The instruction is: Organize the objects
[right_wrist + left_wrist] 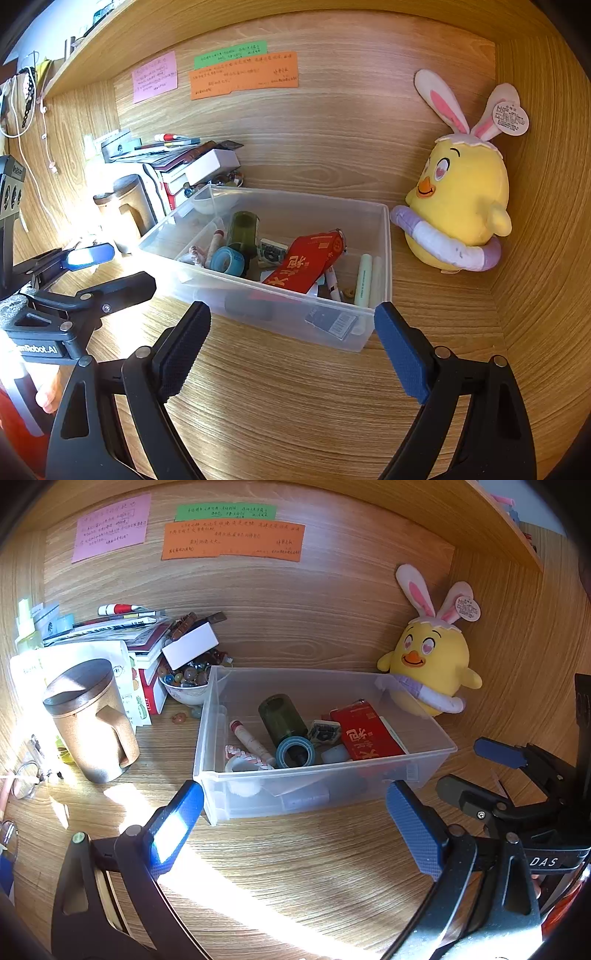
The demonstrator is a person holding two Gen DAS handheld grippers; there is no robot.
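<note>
Home study nook: wooden desk (295, 867) enclosed by matching back panel and side walls, shelf overhead. Landmark: clear plastic bin (436, 747) of stationery and odds. Behind it, handwritten paper notes (232, 541) stuck on panel. Left of bin, book stack (147, 642), lidded mug (92, 720), bowl of marbles (184, 681). Right, plush chick (432, 664).

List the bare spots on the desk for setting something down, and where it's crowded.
Free: the wooden desk in front of the clear plastic bin, and the strip between the bin and the yellow plush chick. Crowded: inside the bin, and the back-left corner with the brown lidded mug, stacked books and bowl of marbles.
</note>
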